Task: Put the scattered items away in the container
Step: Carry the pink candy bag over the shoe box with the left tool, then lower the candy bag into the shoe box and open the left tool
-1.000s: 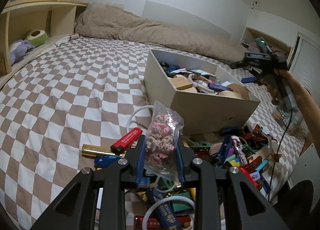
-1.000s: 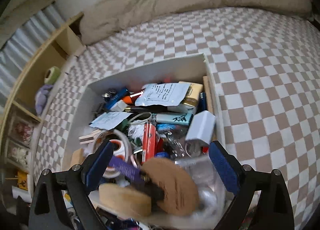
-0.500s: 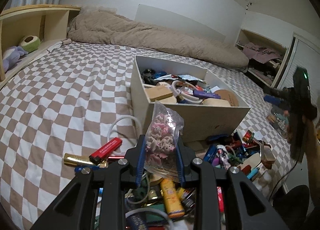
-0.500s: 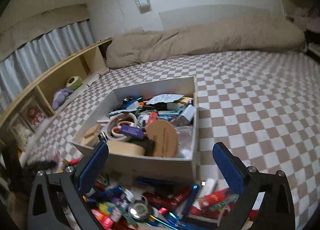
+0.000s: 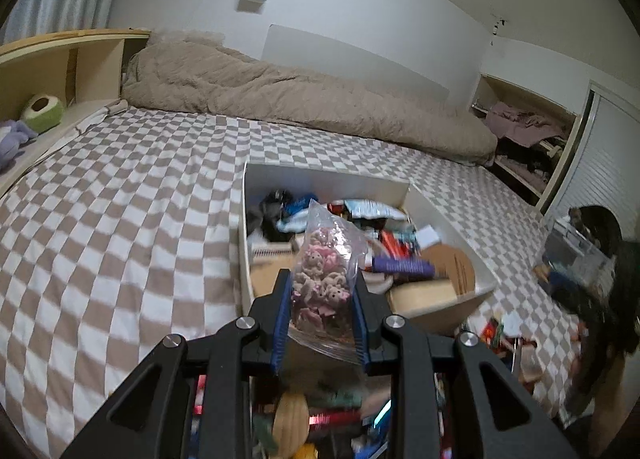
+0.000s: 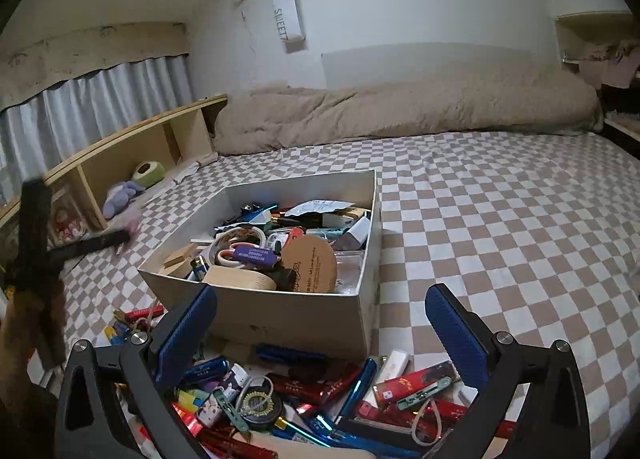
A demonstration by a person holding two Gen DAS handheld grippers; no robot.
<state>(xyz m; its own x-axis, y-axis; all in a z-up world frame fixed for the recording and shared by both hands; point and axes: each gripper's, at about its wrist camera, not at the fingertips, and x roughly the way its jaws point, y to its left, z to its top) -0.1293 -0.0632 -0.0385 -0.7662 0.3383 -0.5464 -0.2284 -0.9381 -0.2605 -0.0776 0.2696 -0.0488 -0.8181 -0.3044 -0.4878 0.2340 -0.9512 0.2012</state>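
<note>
My left gripper point(image 5: 320, 291) is shut on a clear bag of small pink figures point(image 5: 324, 279), held in the air just in front of the near left corner of the white box point(image 5: 242, 227). The box point(image 6: 288, 311) sits on the checkered bed, full of mixed small items. My right gripper point(image 6: 320, 323) stands wide open with nothing between its fingers, low before the box's near wall and above a pile of scattered items point(image 6: 320, 395): red tubes, blue pens, a white stick, a round black piece. The left gripper point(image 6: 120, 237) also shows blurred at the left of the right wrist view.
A rolled beige duvet point(image 5: 300, 103) lies along the far wall. A wooden shelf point(image 6: 132, 155) with soft toys runs along the left side of the bed. An open closet point(image 5: 524, 139) stands at the right. Bare checkered sheet point(image 6: 520, 227) stretches right of the box.
My left gripper has risen with the bag and moved toward the box, leaving the pile below. The right gripper has drawn back from over the box to the pile in front of it, its jaws wider.
</note>
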